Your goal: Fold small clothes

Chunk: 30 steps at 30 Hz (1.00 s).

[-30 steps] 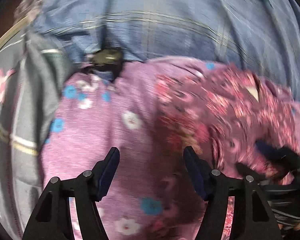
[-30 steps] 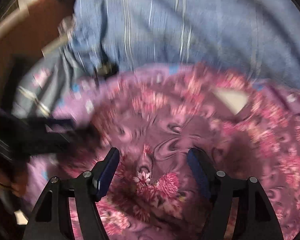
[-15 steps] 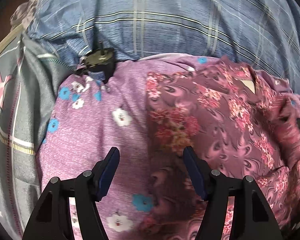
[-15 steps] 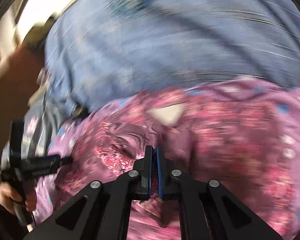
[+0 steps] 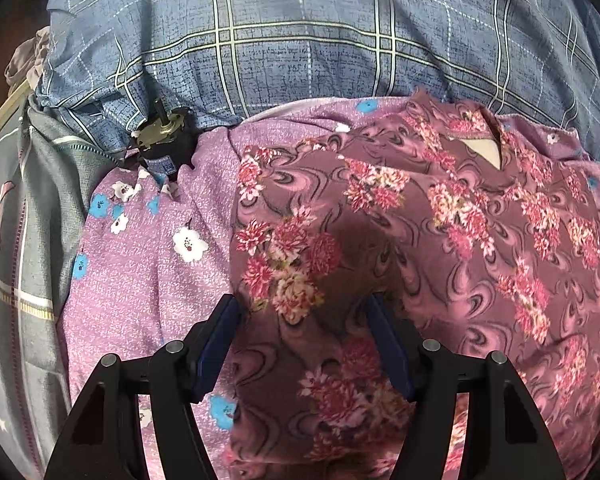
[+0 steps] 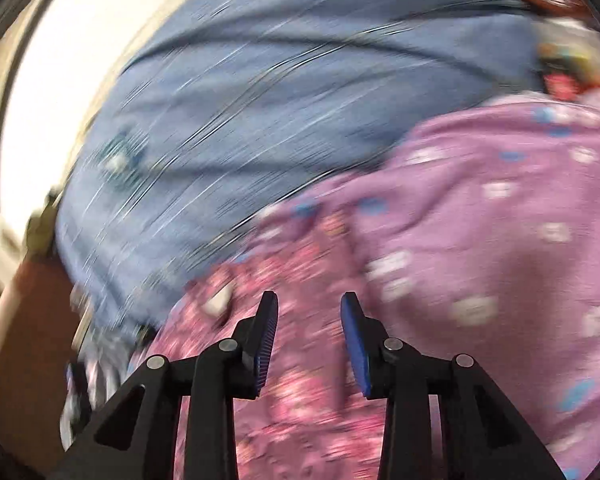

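Maroon top [image 5: 440,240] on lilac cloth [image 5: 140,280] over bed's blue sheet [image 5: 300,32]; left gripper [image 5: 304,344] fingers spread, empty; right gripper [image 6: 309,344] fingers just opening, empty.

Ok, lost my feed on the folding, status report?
Left gripper open over dark floral garment. Right gripper open, jaws just opening, nothing between. Small metal motor-like part beside lilac cloth.

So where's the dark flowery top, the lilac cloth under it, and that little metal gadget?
dark flowery top [image 5: 440,240], left wrist view, mid-fabric.
lilac cloth [image 5: 140,280], left wrist view, bare left part.
metal gadget [image 5: 160,136], left wrist view, brass body.
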{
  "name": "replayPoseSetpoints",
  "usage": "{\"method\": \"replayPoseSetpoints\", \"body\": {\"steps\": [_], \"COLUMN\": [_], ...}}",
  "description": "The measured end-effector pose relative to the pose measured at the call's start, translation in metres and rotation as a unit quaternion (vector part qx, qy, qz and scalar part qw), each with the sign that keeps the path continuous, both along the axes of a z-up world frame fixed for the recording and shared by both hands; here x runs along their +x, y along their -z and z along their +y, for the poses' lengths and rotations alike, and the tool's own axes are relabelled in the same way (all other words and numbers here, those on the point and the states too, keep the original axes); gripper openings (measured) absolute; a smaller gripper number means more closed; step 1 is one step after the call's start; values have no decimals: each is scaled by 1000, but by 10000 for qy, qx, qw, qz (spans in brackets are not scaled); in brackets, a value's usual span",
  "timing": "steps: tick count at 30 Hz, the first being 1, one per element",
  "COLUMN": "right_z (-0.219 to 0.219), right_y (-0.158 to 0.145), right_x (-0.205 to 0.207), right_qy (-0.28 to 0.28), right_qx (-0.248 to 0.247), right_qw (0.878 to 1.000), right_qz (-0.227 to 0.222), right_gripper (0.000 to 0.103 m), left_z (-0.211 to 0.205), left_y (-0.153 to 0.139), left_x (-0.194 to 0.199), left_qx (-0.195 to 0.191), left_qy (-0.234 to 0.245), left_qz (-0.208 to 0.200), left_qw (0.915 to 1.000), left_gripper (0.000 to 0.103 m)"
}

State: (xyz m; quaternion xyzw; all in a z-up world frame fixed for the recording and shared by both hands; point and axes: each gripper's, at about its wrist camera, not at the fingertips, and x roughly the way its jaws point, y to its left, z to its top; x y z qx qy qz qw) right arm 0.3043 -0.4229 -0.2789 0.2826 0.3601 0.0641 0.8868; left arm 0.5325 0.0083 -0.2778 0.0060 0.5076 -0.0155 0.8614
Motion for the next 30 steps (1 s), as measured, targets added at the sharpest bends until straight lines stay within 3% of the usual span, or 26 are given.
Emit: {"method": "replayPoseSetpoints", "body": {"steps": [3, 5, 6, 8, 9, 11, 15, 18, 20, 21, 24, 30], "right_z": [39, 50, 50, 43, 42, 44, 68, 88, 91, 92, 87, 103], "right_y": [15, 37, 52, 50, 46, 31, 19, 49, 48, 46, 36, 13], "right_x": [12, 25, 30, 31, 31, 26, 26, 34, 31, 32, 29, 19], "right_qy": [-525, -634, -626, -426, -401, -345, -789, -1089, -1093, -1149, -1098, -1089], "right_qx": [-289, -645, -753, -609, -551, -717, -824, -1202, -1361, -1386, -1119, -1383], "right_qw": [9977, 9919, 9870, 9903, 9900, 9926, 9916, 9785, 9790, 9766, 9825, 9827], "right_qz": [306, 886, 1274, 1174, 1238, 914, 603, 1277, 1054, 1172, 1006, 583], "right_gripper": [35, 30, 23, 16, 17, 23, 23, 23, 23, 23, 30, 30], "left_z": [-9, -13, -14, -11, -9, -8, -23, -44, -52, -55, -60, -66], "left_y": [3, 9, 11, 9, 5, -5, -15, 10, 13, 10, -3, -32], "left_x": [0, 1, 1, 2, 1, -3, -13, -10, -13, -13, -20, -41], "left_qx": [149, 358, 394, 290, 208, 127, -10, 511, 784, 864, 791, 831], "left_qy": [149, 194, 200, 149, 99, 55, 304, 526, 534, 559, 567, 411], "left_qz": [-37, -47, -37, -17, -57, -291, -557, -177, -354, -340, -593, -1177], "left_qw": [9998, 9992, 9990, 9995, 9997, 9995, 9980, 9972, 9949, 9941, 9935, 9887], "left_gripper": [66, 68, 69, 69, 68, 66, 67, 69, 72, 70, 70, 70]}}
